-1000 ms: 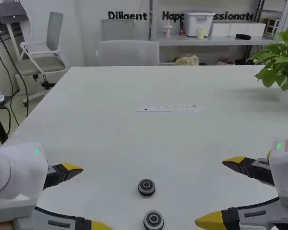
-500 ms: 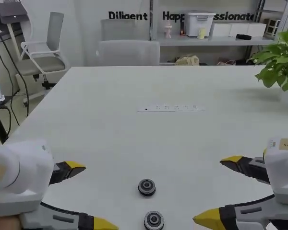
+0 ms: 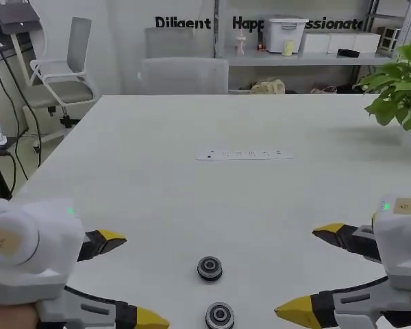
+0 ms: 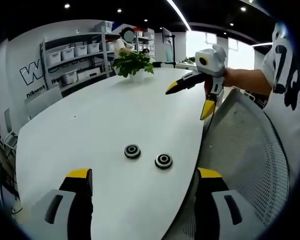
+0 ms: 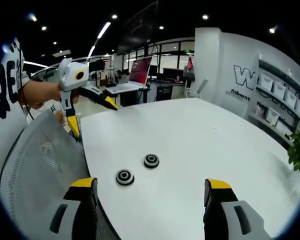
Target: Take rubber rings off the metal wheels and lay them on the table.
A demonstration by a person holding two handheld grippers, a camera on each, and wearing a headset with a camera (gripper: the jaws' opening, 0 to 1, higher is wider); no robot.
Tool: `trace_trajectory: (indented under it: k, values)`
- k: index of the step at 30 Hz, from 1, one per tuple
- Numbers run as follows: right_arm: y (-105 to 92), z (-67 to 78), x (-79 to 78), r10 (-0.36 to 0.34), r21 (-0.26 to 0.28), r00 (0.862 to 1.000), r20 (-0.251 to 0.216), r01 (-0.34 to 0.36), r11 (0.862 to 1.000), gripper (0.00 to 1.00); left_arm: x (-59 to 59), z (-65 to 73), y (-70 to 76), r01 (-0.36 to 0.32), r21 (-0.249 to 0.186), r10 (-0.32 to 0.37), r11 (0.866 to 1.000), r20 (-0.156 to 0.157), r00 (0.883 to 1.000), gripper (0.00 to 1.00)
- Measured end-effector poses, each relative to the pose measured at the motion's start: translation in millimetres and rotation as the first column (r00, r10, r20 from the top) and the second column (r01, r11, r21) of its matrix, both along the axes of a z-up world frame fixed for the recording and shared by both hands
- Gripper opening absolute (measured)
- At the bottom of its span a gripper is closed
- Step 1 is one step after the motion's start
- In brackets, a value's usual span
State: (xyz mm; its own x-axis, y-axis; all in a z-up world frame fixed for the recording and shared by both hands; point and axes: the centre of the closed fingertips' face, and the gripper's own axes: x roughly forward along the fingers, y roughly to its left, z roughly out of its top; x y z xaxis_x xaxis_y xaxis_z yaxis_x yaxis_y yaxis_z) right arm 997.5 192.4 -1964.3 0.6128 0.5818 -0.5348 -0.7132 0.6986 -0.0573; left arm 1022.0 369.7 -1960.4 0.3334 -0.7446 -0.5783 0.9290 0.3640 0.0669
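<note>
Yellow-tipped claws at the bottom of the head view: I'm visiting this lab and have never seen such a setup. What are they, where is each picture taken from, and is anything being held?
There is no robot here. A person holds a two-jaw tool in each hand: the left claw and the right claw. The head view comes from a camera in the person's headset, looking forward and down at the white table. The two round pictures come from a camera riding on each claw, looking along its own jaws, and each also catches the other claw across the table. Two small metal wheels with dark rings lie between the claws, the farther wheel and the nearer wheel. Both claws are open and hold nothing.
</note>
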Motion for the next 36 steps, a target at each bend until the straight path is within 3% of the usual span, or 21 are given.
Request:
trace_trajectory:
  k: [36]
  values:
    - [-4.7,-24.3,6.1,0.025,-0.024,0.998,-0.049,-0.027,0.999,0.84,11.7,-18.2,-12.7,0.028,0.028,-0.027,0.999,-0.027,0.999,0.78]
